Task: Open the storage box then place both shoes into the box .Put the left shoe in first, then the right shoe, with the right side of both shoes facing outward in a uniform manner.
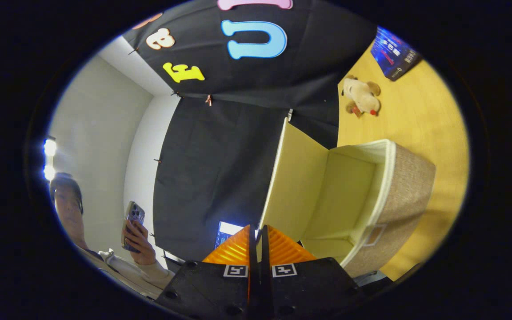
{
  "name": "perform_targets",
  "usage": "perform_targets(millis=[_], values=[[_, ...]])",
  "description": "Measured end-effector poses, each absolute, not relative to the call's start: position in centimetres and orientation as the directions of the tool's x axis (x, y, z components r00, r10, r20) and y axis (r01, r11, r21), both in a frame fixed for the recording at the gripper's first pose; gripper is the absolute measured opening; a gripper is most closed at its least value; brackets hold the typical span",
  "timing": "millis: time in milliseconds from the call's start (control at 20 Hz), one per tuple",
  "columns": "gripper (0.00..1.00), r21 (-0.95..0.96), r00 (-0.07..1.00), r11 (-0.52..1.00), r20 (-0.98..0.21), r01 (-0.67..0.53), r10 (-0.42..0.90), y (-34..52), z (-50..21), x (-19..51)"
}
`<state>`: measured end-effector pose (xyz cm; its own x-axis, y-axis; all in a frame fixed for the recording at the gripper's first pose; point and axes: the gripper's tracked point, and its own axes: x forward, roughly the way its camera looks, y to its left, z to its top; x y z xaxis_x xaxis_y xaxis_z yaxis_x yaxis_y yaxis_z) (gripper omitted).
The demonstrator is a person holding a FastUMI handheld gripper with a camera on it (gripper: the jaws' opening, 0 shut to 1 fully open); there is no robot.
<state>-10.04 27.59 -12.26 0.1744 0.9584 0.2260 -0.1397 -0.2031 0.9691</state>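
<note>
The storage box (409,195) has a beige woven outside and a cream lining, and it stands on the wooden table (434,120). Its cream lid (294,186) is swung up and away from the box mouth, so the inside (349,191) shows, and nothing lies in the part I can see. My gripper (258,227) is shut on the free edge of the lid, which runs as a thin strip between the two fingers. The whole scene appears rolled sideways.
A small plush dog (361,95) lies on the table beyond the box, and a dark blue book (394,52) sits further off. A person (105,240) beside the booth wall holds up a phone (134,220).
</note>
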Motion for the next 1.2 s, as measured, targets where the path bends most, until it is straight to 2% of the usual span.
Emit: perform_targets(millis=[350, 700, 900, 1050, 1100, 1150, 1200], values=[[0.05, 0.952, 0.158, -0.105, 0.156, -0.288, 0.975, 34.4, -6.7, -9.9], [0.05, 0.943, 0.200, -0.034, 0.105, -0.332, 0.974, 41.4, -5.3, -9.5], [0.11, 0.941, 0.219, 0.008, 0.071, -0.339, 0.973, 43.7, -5.3, -9.3], [0.67, 0.928, 0.256, 0.079, 0.018, -0.364, 0.967, 43.8, -6.2, -9.0], [0.76, 0.925, 0.272, 0.100, 0.004, -0.367, 0.962, 43.5, -6.4, -8.8], [0.97, 0.921, 0.290, 0.120, -0.009, -0.369, 0.957, 43.5, -6.7, -8.5], [0.97, 0.917, 0.309, 0.143, -0.023, -0.372, 0.951, 43.0, -7.0, -8.1]])
